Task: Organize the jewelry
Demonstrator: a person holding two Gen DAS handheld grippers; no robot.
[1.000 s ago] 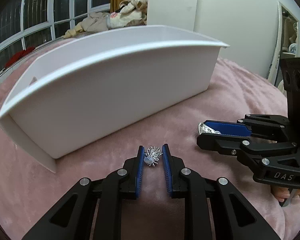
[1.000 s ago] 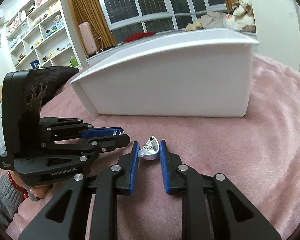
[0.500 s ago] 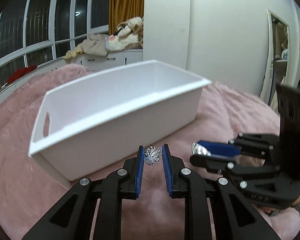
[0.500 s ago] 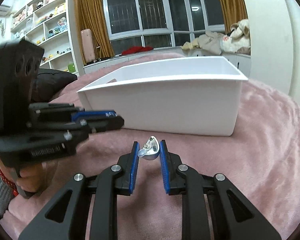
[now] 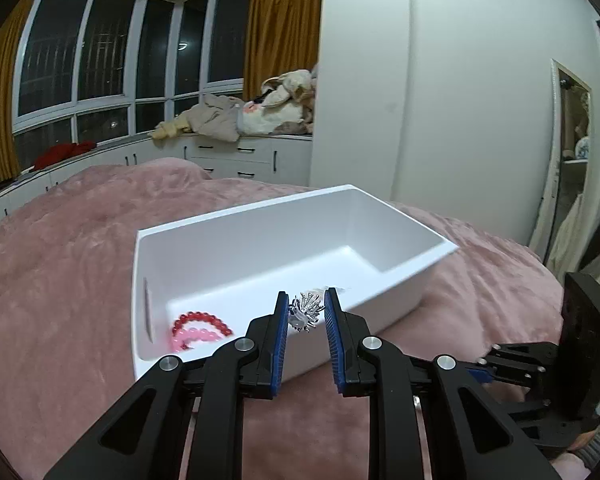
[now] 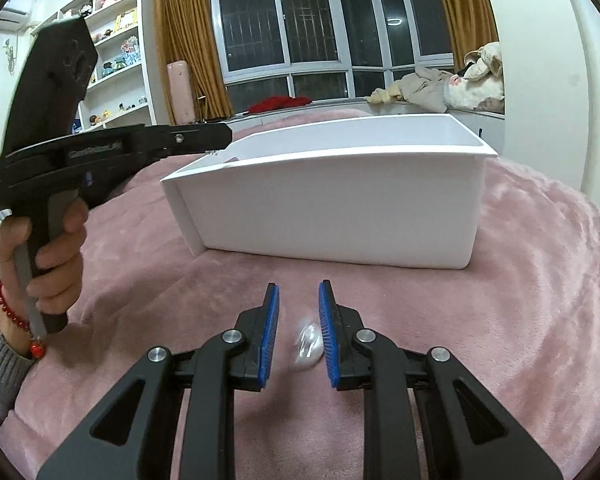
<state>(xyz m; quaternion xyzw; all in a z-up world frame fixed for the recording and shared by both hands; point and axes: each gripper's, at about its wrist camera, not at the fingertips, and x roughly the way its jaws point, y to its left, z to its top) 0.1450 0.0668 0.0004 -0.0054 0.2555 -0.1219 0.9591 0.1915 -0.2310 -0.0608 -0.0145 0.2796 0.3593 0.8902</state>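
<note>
Indoor artificial light, fairly even and a bit cool, night outside the windows [image 5: 112,76], which are dark and carry a small ceiling-lamp reflection in the glass. The white bin [image 5: 292,248] is the brightest thing, near blown out on its inner walls, with soft shading at its near wall and only a faint shadow on the pink blanket [image 6: 520,300] below it. Heavy fisheye bending: window frames above the bin curve, corners go to black vignette. Left wrist view shows slight motion smear on the bin's near rim. In the right wrist view a pale item [image 6: 309,346] below the bin is blurred, detail unreadable. Background left of the bin looks soft.
</note>
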